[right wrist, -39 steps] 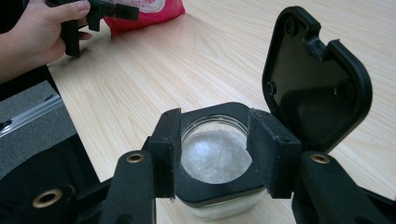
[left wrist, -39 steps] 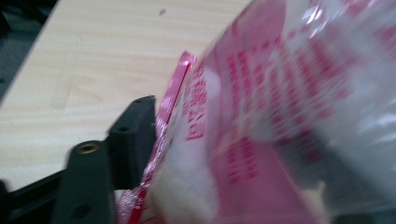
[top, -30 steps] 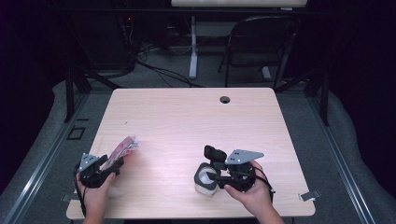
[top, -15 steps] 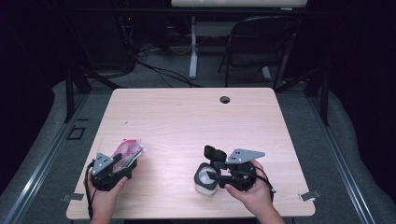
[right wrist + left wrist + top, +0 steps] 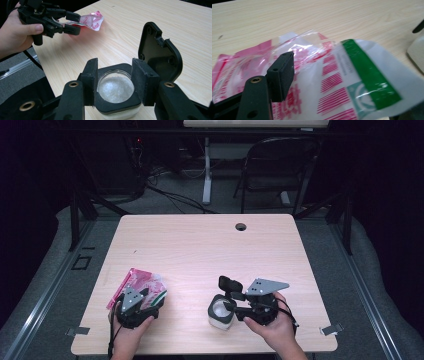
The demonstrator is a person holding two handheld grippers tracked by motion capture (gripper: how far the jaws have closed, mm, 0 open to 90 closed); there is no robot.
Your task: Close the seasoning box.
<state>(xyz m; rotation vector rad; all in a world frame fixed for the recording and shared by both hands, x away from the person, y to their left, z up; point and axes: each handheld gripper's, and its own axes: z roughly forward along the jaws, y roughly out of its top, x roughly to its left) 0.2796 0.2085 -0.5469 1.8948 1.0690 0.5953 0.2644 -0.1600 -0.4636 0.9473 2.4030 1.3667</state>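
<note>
Left tongs (image 5: 150, 296) clamped on a pink-printed plastic bag (image 5: 142, 284); right tongs (image 5: 115, 82) gripping a square white jar (image 5: 115, 100), hinged black lid (image 5: 160, 52) open, on the table (image 5: 200, 245).

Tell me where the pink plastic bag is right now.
In the high view, the pink plastic bag sits at the table's front left, clamped in the left gripper, left of the open jar.

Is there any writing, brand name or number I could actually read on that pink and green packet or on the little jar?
Plastic packet: rows of red print and a pale emblem on its green band, all too blurred to read.
Jar with its open black lid: no label or lettering to be seen.
Table: no writing on it.
So there is no text that can be quoted.
</note>
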